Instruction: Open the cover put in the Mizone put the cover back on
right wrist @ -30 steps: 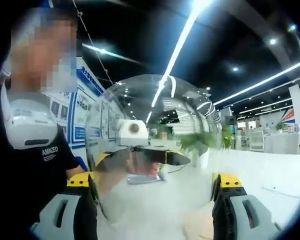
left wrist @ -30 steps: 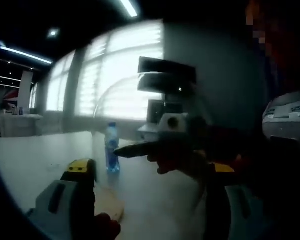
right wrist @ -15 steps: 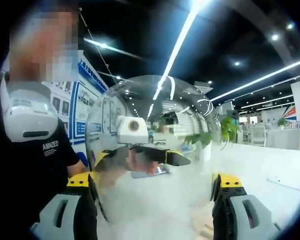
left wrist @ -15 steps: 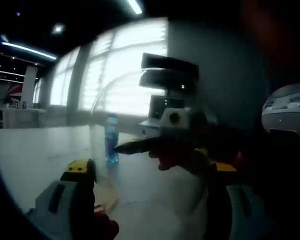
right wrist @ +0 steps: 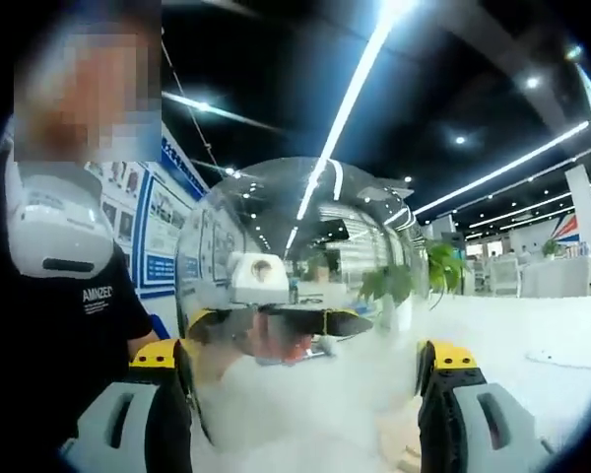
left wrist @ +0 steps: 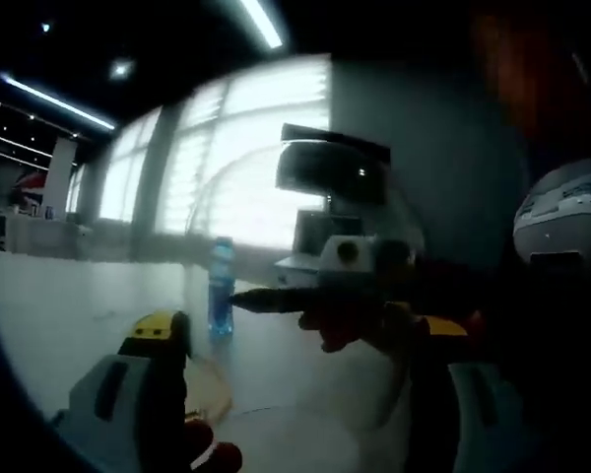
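Left gripper view: left gripper (left wrist: pixel 300 328) has jaws spread wide at 7 and 5 o'clock. The large clear domed plastic cover (right wrist: pixel 305 227) shows here as a faint curved wall between them, its edge rising just beside the 7 o'clock jaw. Can't tell if the jaws actually press on it. The blue-tinted Mizone bottle with a blue cap (left wrist: pixel 220 288) stands upright on the white table (left wrist: pixel 69 315), just left of centre at about 9 o'clock, beyond the cover wall and well apart from both grippers. The other gripper comes in from 3 o'clock with its dark tip pointing at the bottle; the tip overlaps the bottle's side in the picture, but contact is not readable. Bright blinds-covered windows (left wrist: pixel 246 148) are at 12 o'clock. There is a small red blur at 6 o'clock, unidentifiable. Right gripper view: right gripper (right wrist: pixel 297 355) has jaws equally wide, and the cover sits between them with its sides lined up on the yellow-tipped inner faces. Gripping or just straddling, can't tell. The left gripper is seen through the cover at centre, lying horizontal. A person in a black T-shirt (right wrist: pixel 69 335) with a white device on the chest (right wrist: pixel 49 232) is at 9 o'clock. A green plant (right wrist: pixel 414 281) is at 3 o'clock.
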A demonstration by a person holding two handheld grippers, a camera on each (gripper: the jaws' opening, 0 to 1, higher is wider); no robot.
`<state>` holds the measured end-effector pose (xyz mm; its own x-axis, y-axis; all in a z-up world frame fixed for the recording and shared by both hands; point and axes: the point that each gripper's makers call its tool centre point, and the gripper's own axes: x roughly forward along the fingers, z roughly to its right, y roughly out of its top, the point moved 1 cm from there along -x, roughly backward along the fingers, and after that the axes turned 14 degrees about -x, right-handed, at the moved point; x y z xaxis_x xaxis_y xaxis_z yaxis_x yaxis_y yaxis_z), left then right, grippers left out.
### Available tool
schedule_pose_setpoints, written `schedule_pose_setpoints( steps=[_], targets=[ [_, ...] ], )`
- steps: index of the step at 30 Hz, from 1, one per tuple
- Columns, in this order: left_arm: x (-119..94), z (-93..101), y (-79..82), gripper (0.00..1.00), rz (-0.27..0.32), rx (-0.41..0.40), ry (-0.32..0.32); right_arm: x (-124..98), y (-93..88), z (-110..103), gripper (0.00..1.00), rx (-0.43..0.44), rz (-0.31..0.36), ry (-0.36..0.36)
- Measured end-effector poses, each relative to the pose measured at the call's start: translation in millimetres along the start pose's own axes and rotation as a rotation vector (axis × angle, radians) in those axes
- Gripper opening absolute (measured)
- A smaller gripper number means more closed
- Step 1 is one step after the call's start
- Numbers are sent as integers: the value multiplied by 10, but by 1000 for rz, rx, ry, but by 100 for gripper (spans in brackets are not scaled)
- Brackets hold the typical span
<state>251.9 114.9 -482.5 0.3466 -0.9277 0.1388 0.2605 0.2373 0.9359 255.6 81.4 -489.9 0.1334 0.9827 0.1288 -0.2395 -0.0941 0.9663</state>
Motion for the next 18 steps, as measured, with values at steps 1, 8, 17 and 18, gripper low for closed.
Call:
schedule_pose_setpoints(
  steps=[1, 8, 17, 18],
  targets=[
    [3, 0, 2, 81, 4, -1, -1, -1, 1, 0, 90, 0, 1, 0],
    [-9, 3, 2, 80, -1, 0, 10, -23, 1, 7, 90, 2, 13, -6],
    [-120, 23, -49, 71, -15, 0, 37, -115, 21, -3, 90, -5, 36, -57],
    [-144, 23, -54, 70, -17, 1, 43, -134, 24, -1, 89, -7, 35, -65]
  ],
)
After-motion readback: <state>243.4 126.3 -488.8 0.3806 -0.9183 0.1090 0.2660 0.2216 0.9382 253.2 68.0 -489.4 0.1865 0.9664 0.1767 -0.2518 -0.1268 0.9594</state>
